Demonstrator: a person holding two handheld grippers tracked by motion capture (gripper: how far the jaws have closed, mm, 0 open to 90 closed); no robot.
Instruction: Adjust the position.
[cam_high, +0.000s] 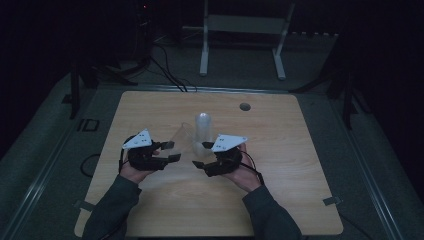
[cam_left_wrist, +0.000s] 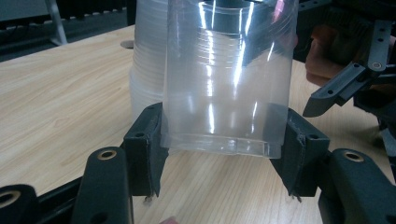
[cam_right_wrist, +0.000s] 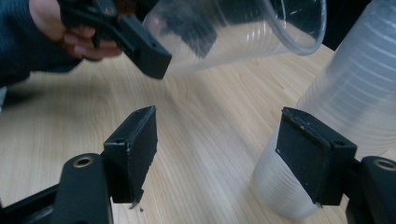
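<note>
Clearly, the left claw (cam_left_wrist: 224, 149) pinched a single clear cup (cam_left_wrist: 229, 79) by its base, tilted above the worktop (cam_high: 165, 200), just beside the cup stack (cam_right_wrist: 345, 107). The right claw (cam_right_wrist: 219, 154) stood spread, empty, near that stack. Too hard a squeeze could crush the thin cup; a careless move could topple the stack.

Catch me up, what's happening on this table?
A person works two handheld tools over a wooden table. The left tool is shut on the base of a single clear plastic cup, held lifted and tilted. The right tool is open beside the stack of clear cups, one pad near its lower part.
</note>
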